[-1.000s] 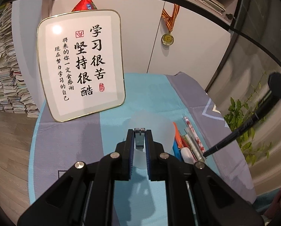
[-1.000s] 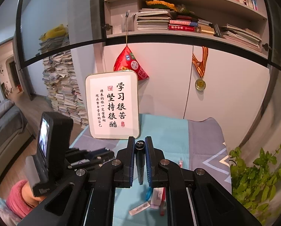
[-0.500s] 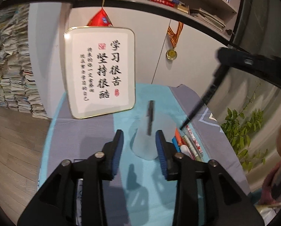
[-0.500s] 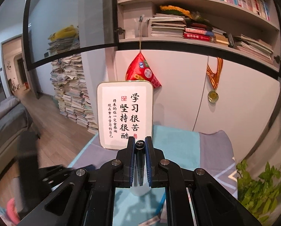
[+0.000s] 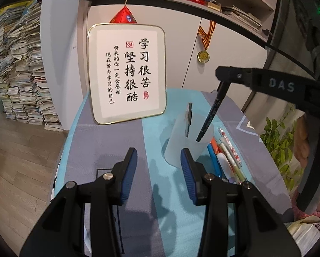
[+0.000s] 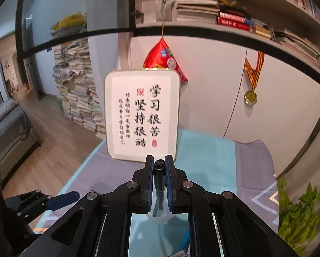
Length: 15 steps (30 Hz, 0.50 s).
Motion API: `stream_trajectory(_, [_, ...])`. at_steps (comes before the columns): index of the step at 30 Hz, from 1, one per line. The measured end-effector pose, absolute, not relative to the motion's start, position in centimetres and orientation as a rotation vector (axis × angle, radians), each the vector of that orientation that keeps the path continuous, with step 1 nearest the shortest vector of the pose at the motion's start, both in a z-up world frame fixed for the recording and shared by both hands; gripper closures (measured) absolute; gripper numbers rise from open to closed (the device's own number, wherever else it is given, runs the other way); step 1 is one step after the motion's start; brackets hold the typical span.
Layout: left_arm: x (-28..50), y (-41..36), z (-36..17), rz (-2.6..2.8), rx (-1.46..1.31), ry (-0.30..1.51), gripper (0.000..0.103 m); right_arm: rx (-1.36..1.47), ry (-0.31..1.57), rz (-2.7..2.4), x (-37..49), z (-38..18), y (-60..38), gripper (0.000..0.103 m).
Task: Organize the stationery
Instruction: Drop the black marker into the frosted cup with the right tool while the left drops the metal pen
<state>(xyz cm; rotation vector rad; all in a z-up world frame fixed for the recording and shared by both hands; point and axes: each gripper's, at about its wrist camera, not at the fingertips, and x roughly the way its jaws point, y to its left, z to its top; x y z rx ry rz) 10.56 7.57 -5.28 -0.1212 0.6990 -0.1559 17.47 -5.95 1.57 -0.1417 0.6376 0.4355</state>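
Observation:
A frosted white pen cup (image 5: 181, 143) stands on the blue-and-grey cloth, with a dark pen (image 5: 189, 120) upright in it. My left gripper (image 5: 158, 165) is open and empty, just in front and left of the cup. My right gripper (image 6: 159, 169) is shut on a black-and-blue pen (image 6: 159, 182) and holds it nearly upright above the cup (image 6: 160, 216). In the left wrist view that pen (image 5: 211, 115) hangs tip-down at the cup's mouth. Several loose pens (image 5: 226, 156) lie on the cloth right of the cup.
A framed calligraphy sign (image 5: 127, 72) leans against the white cabinet behind the cup. A green plant (image 5: 282, 141) stands off the table's right edge. Stacks of books (image 5: 20, 70) stand on the floor at left. A medal (image 5: 203, 56) hangs on the cabinet.
My left gripper let go of the dark pen into the cup, opened wide and drew back. My right gripper brought its pen over the cup and lowered the tip to the cup's mouth.

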Motion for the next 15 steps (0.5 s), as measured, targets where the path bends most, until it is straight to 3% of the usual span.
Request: stream_trajectory(15, [11.1,6.5,-6.6,-0.176,-0.096,0.739,0.062,-0.086,0.786,0.439,20.4,-2.6,-6.5,0.092])
